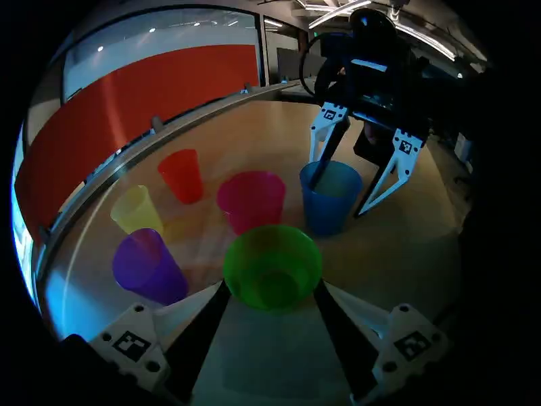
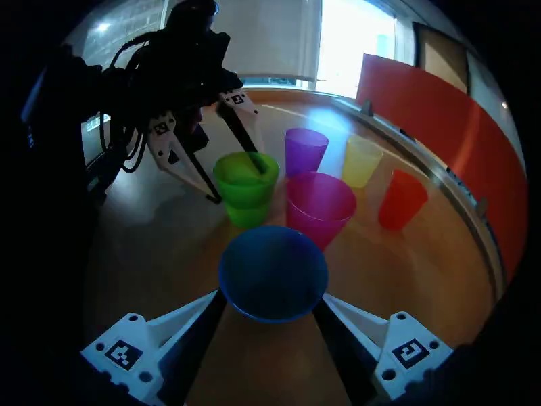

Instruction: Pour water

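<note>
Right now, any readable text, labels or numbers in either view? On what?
None readable.
The green cup and blue cup carry no print.
The left gripper and right gripper bear only black-and-white square markers: patterns, not letters.

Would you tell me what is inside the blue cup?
The blue cup shows a dark blue inner wall and bottom, with no object inside. Whether clear water lies there cannot be told.
</note>
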Tool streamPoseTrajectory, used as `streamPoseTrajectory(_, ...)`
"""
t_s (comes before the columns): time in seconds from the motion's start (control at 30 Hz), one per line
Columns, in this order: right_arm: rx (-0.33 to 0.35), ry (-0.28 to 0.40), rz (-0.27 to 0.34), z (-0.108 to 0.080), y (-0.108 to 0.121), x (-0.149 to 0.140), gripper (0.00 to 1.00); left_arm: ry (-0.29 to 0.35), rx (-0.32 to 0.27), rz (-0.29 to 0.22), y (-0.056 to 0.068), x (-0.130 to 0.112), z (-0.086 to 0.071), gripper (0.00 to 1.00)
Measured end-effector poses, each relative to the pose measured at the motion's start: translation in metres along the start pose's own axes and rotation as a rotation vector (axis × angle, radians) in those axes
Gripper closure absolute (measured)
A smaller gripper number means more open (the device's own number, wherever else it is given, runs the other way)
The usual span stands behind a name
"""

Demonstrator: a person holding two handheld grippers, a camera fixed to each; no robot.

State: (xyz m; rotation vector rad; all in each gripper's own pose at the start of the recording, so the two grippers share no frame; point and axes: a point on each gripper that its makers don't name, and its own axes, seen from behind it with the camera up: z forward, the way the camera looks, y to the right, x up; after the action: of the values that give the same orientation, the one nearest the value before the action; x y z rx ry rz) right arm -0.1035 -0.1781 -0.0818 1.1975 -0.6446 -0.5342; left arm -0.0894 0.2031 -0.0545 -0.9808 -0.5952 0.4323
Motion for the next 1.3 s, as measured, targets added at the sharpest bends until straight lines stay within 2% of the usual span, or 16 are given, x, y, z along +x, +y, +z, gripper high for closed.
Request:
streamPoseTrajectory(0.3, -0.027, -0.009, 0.022, -0.009, -0.001, -0.012, 0.07, -0.019, 0.026, -0.008, -0.003, -0.015, -0.01, 0.11)
streamPoseTrajectory(0.77, -0.094, -0.024, 0.098, -0.032, -0.008, -0.042, 0.07, -0.03, 0.086, -0.059, -0.003, -0.04, -0.033, 0.11)
streamPoseTrajectory(1.3, -0.223, 0.008, 0.213, -0.061, 0.001, -0.056, 0.07, 0.015, 0.226, -0.154, -0.018, -0.05, -0.071, 0.11)
